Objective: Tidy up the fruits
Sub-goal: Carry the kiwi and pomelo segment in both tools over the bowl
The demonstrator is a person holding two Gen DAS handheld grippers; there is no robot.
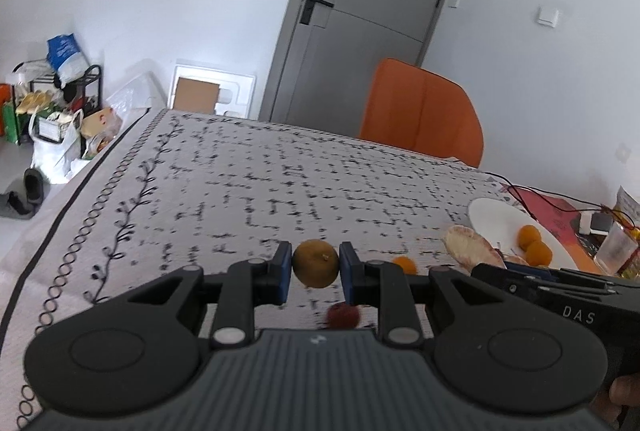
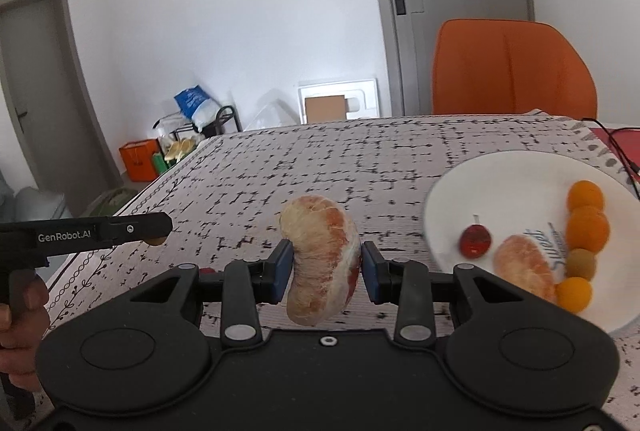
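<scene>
My left gripper (image 1: 316,267) is shut on a small brown round fruit (image 1: 316,263), held above the patterned tablecloth (image 1: 240,191). A red fruit (image 1: 343,316) and a small orange fruit (image 1: 405,264) lie on the cloth just beyond it. My right gripper (image 2: 324,265) is shut on a peeled pomelo segment (image 2: 320,259), held above the cloth left of the white plate (image 2: 452,191). The plate holds three small orange fruits (image 2: 588,227), a brown one (image 2: 581,263), a red fruit (image 2: 475,240) and another pomelo segment (image 2: 524,267). The left gripper also shows in the right wrist view (image 2: 154,233).
An orange chair (image 2: 512,71) stands behind the table's far edge. Cables (image 1: 532,191), a red mat (image 1: 552,211) and a plastic cup (image 1: 616,251) lie beyond the plate. The table's left edge (image 1: 60,215) drops to the floor with bags and a rack (image 1: 56,103).
</scene>
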